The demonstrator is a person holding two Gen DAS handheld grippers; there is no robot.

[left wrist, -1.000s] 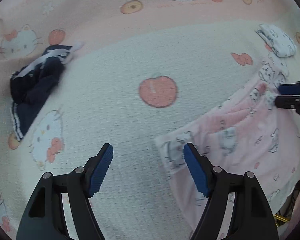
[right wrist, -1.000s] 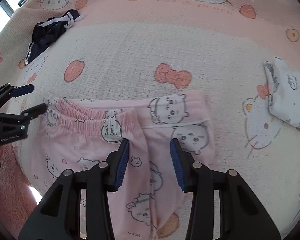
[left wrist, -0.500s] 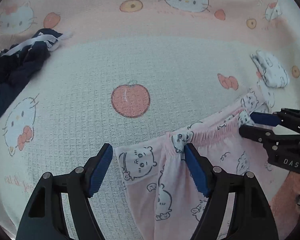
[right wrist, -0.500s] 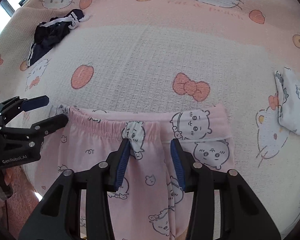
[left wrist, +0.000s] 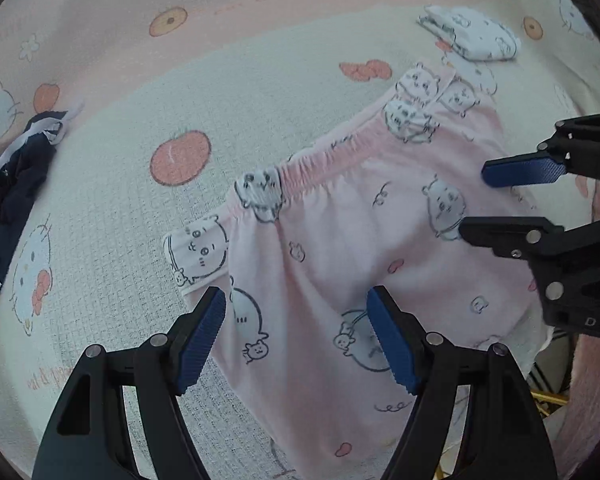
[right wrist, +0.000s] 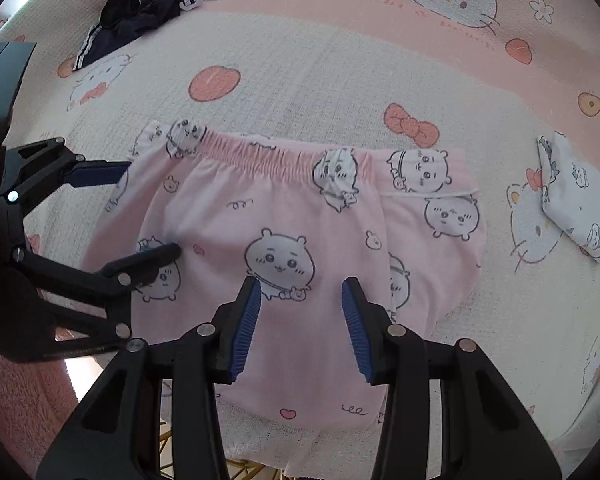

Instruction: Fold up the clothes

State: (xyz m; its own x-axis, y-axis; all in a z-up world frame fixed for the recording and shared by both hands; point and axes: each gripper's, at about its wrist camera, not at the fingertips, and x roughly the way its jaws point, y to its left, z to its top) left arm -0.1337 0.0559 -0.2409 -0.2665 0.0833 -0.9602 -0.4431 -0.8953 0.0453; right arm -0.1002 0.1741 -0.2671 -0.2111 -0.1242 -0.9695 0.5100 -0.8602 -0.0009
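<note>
1. Clearly, the pink shorts (right wrist: 284, 220) lie flat on the blanket (right wrist: 320, 80), waistband away from its near edge and legs draped over that edge, so they look spread out ready for a fold.
2. Left gripper (left wrist: 296, 336) hovers over one side of the shorts, jaws wide apart and gripping nothing.
3. Right gripper (right wrist: 300, 320) hangs above the middle, jaws partly apart, pads clear of the cloth; both seem poised to pinch.
4. White bundle (right wrist: 580, 196), apparently folded already, sits toward the blanket's right edge.
5. Dark garment (right wrist: 136, 16) waits crumpled near the far left corner.
</note>
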